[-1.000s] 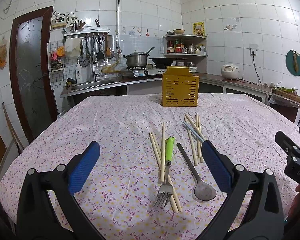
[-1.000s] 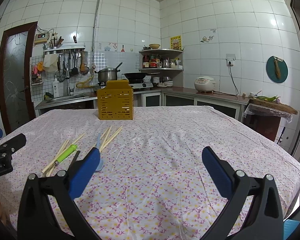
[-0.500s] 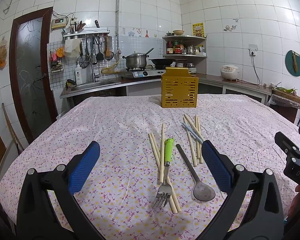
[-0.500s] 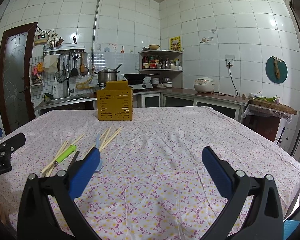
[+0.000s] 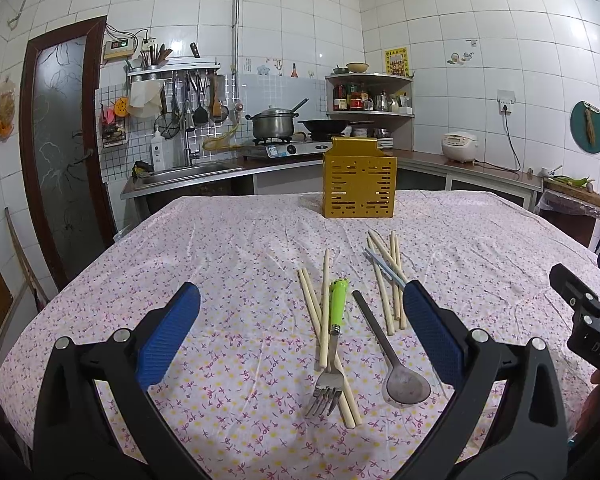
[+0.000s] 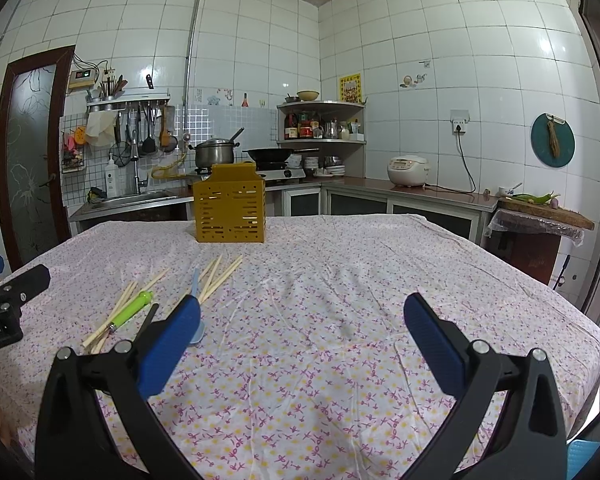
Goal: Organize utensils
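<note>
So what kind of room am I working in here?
A home kitchen, most likely: a steel pot on a gas stove, a stainless sink under hanging utensils, and a white rice cooker on the counter.

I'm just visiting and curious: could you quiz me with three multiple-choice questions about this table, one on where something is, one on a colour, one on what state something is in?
1. Where does the yellow slotted holder stand?
A. beyond the utensils
B. beside the fork's tines
C. on the floor

2. What colour is the fork handle?
A. red
B. green
C. black

3. How is the left gripper?
A. shut on the spoon
B. shut on chopsticks
C. open, holding nothing

Answers: 1 A, it stands farther up the tablecloth; 2 B, bright green plastic; 3 C, its pads are spread wide, the spoon lying untouched.
</note>
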### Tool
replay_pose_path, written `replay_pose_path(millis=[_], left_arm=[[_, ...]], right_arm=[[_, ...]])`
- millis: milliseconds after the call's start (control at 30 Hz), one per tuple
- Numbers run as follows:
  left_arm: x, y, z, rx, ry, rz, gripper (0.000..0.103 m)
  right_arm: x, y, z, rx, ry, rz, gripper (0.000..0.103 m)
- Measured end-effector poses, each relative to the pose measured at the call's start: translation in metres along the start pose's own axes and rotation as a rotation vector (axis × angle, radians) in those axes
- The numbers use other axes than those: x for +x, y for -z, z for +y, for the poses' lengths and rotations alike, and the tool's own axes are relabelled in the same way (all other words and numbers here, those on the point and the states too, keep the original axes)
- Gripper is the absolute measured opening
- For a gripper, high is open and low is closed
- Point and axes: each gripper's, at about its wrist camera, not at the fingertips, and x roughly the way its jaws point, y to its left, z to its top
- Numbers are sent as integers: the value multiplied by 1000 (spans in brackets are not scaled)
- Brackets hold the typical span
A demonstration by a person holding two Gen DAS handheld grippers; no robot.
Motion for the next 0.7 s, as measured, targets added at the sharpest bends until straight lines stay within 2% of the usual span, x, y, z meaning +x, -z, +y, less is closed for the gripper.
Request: replay_pose_path(millis=[400,600,700], left_arm=[[8,-3,5,-9,9,26,98],[25,-18,15,-26,-3,63,98],[37,-26,20,-39,-1,90,98]], right_arm=[[5,-4,1,6,-8,11,99],[24,-18,0,42,-17,60,99],[36,-27,3,34,7,83,99]])
